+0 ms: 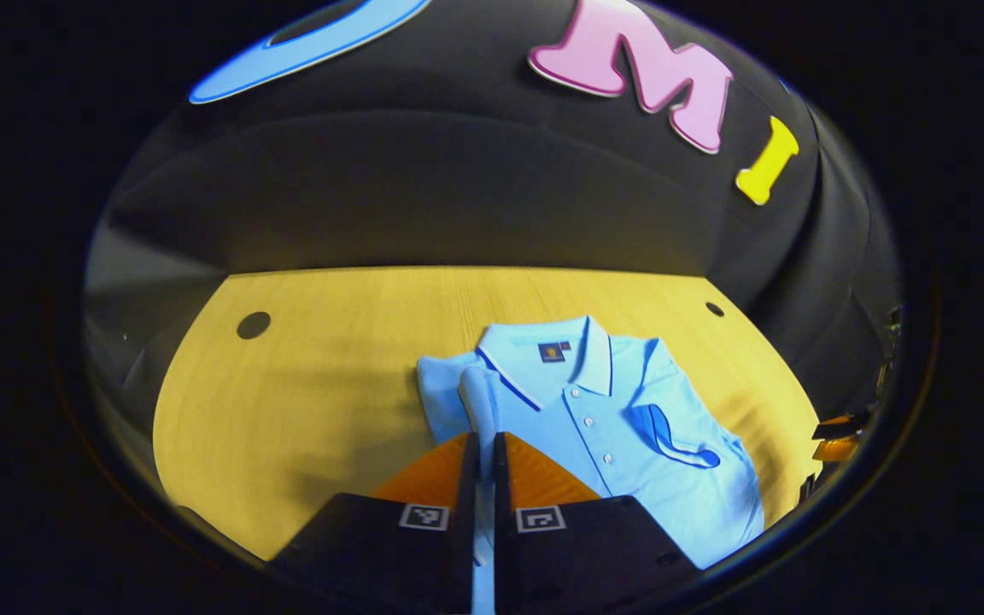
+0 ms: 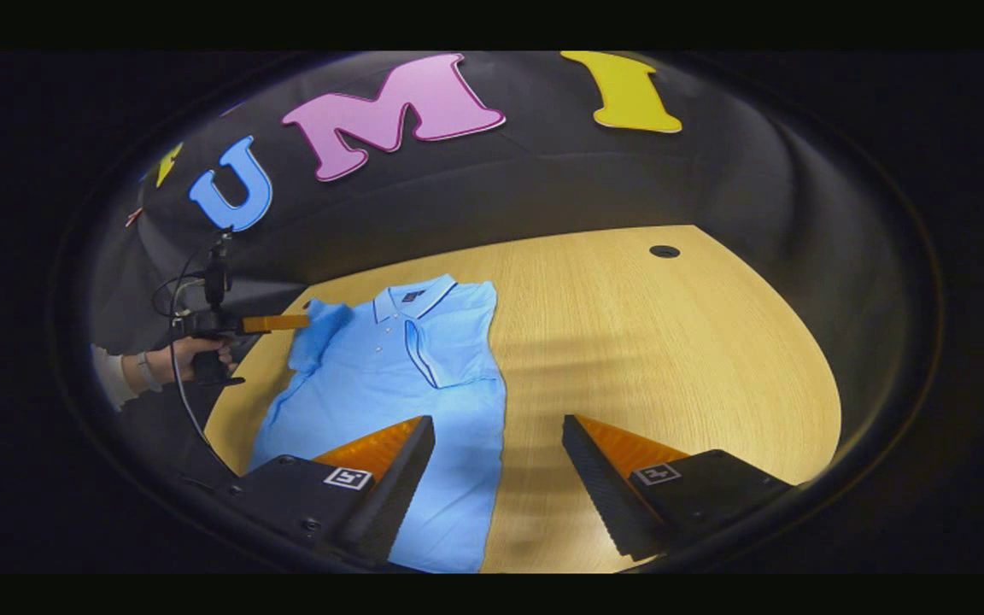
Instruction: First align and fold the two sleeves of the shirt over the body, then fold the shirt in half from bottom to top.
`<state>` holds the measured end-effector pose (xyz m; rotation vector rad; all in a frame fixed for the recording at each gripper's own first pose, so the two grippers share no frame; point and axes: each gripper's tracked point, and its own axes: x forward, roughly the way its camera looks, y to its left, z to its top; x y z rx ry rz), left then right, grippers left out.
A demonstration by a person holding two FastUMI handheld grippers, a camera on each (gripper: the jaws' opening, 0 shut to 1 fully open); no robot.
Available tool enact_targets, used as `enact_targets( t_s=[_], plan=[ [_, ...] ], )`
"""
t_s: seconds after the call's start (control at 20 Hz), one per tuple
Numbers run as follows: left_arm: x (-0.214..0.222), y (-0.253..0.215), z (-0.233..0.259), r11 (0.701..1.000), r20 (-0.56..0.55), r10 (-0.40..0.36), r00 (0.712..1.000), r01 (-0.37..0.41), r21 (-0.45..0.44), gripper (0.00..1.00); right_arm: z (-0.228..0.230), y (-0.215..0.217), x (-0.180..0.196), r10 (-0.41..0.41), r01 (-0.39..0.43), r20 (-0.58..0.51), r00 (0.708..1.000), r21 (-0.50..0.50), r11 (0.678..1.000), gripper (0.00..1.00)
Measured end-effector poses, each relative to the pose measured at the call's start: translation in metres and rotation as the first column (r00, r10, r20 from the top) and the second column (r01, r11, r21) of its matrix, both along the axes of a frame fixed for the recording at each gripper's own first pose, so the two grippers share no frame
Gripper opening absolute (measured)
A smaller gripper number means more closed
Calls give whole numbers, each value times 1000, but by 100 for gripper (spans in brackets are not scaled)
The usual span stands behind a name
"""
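A light blue polo shirt (image 1: 620,418) (image 2: 389,384) lies collar-far on the wooden table (image 1: 313,401). One sleeve (image 1: 671,436) (image 2: 445,346) lies folded over the chest. My left gripper (image 1: 483,440) is shut on the other sleeve (image 1: 477,401), lifting it off the table beside the collar. From the right gripper view, that left gripper (image 2: 308,323) pinches the raised sleeve (image 2: 321,329), held by a hand (image 2: 189,354). My right gripper (image 2: 496,423) hovers open above the shirt's lower edge and bare table, nothing between its fingers.
The table (image 2: 671,359) has a round cable hole (image 1: 253,325) at the far left and another hole (image 2: 664,251) at the far right. Black cloth walls close in behind the table. A cable hangs from the left gripper's handle (image 2: 184,401).
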<state>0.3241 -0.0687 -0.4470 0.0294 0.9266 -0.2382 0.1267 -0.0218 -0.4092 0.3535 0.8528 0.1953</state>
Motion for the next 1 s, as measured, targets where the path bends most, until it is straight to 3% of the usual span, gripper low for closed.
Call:
enact_targets(
  t_s=[0.1,0.25,0.4,0.45,0.5,0.55,0.7,0.75,0.8,1.0],
  plan=[
    [-15,-11,-12,1000,-61,8,998,-9,-24,22,-1,3,-3,6,-6,1,1000,1,1000,95],
    [-25,-9,-6,1000,-55,-15,998,16,19,74,-3,8,-15,10,-9,-14,1000,25,1000,95],
    [-55,-4,22,1000,-60,-16,998,16,-1,77,-7,10,-41,33,-31,-43,999,45,999,95],
    [-71,1,29,1000,-67,-17,998,16,-14,84,-10,11,-56,47,-44,-60,997,50,998,95],
    [-91,8,36,1000,-84,-22,996,20,-25,78,-15,12,-70,63,-58,-80,995,53,997,95],
    [-117,14,40,999,-113,-34,993,30,-41,78,-17,12,-85,76,-70,-100,992,56,996,95],
    [-197,21,41,988,-231,-100,968,69,-141,81,-23,19,-124,99,-89,-136,986,79,993,95],
    [-219,27,39,986,-263,-101,960,62,-153,75,-24,23,-137,109,-96,-149,983,89,991,95],
    [-242,34,36,986,-296,-94,951,48,-159,83,-26,28,-148,116,-100,-162,980,104,990,95],
    [-312,56,31,987,-386,-85,919,25,-156,85,-36,42,-185,104,-66,-225,969,170,983,95]
  ],
)
